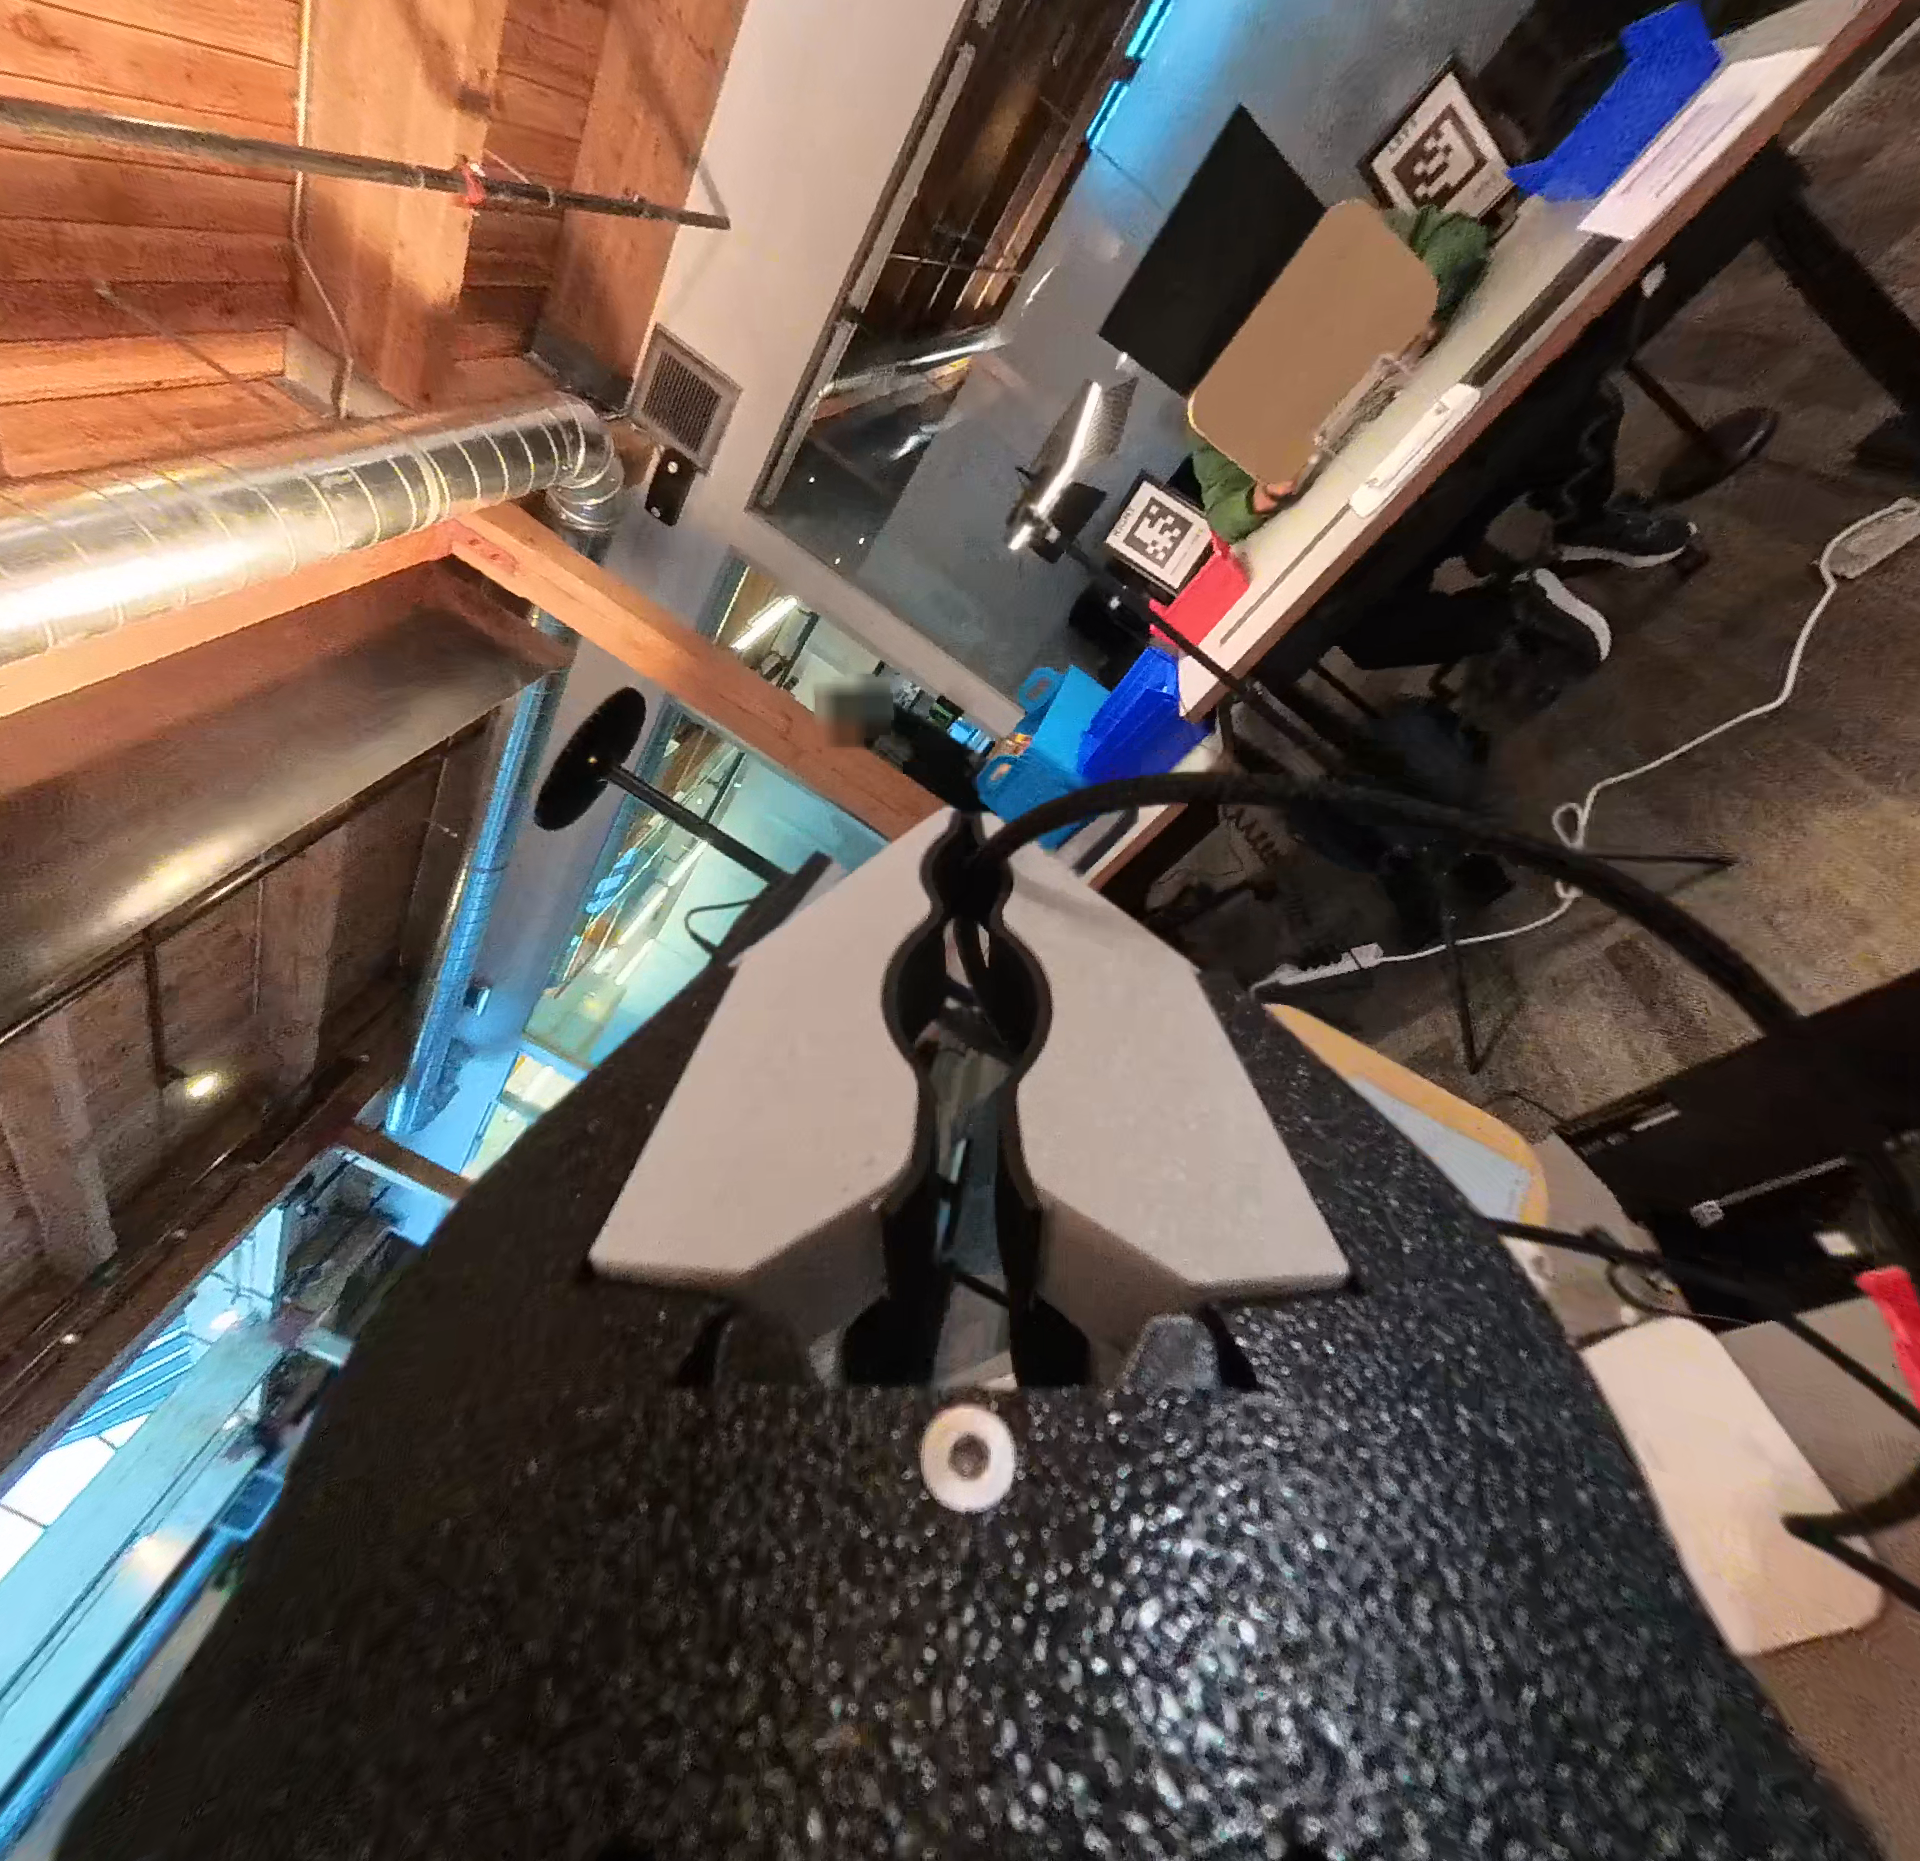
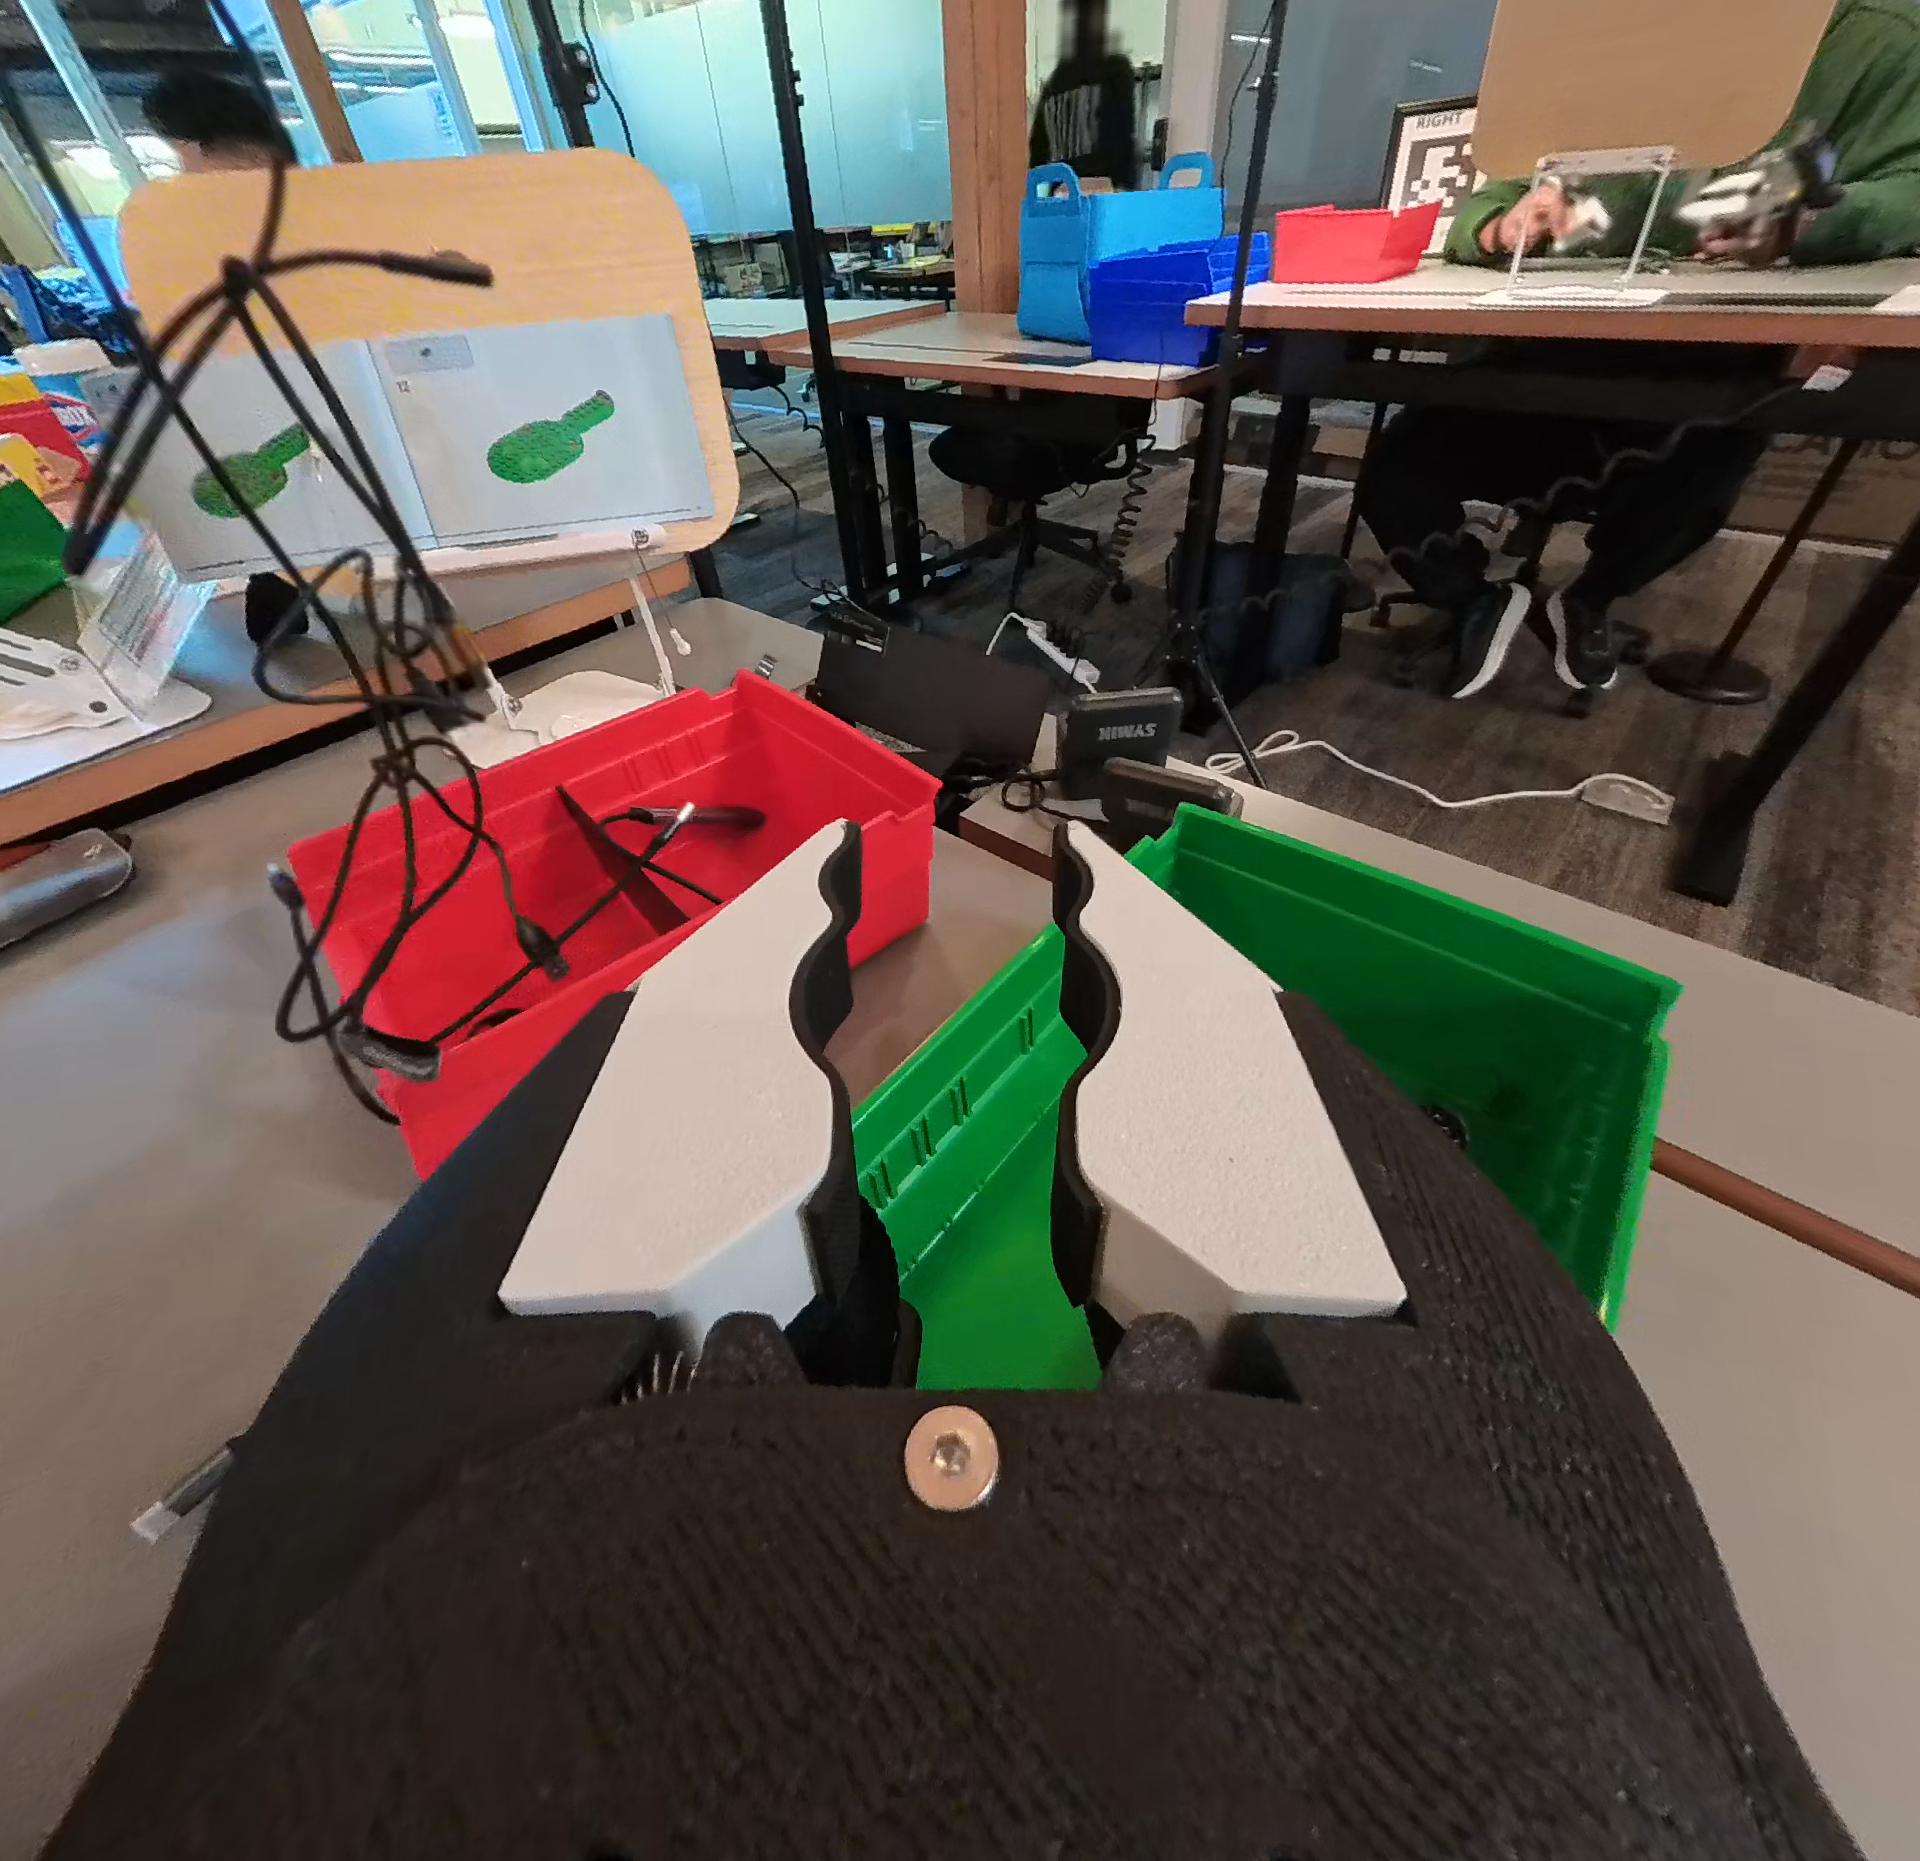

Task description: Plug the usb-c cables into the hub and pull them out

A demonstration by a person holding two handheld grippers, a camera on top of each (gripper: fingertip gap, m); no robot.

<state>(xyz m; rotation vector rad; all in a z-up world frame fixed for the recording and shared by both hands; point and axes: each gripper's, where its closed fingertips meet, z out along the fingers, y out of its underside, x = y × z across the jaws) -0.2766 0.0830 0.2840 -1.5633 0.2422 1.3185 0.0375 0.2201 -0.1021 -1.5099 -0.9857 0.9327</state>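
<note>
In the left wrist view my left gripper [image 1: 962, 843] is tilted up toward the ceiling and shut on a thin black cable [image 1: 1247, 788], which arcs away to the right. In the right wrist view a tangle of black usb-c cables [image 2: 416, 265] hangs in the air at upper left and trails down into a red bin [image 2: 831, 741], where more cable ends [image 2: 675, 819] lie. My right gripper [image 2: 958, 840] is open and empty, above the near wall of a green bin [image 2: 1403, 980]. I cannot make out a hub.
A wooden book stand with an open booklet [image 2: 447, 357] stands behind the red bin. A grey case [image 2: 52, 886] lies at far left. Black devices [image 2: 1122, 731] sit at the table's back edge. A person in green [image 2: 1860, 107] works at another table. The tips of one gripper are about 50 centimetres away from the tips of the other.
</note>
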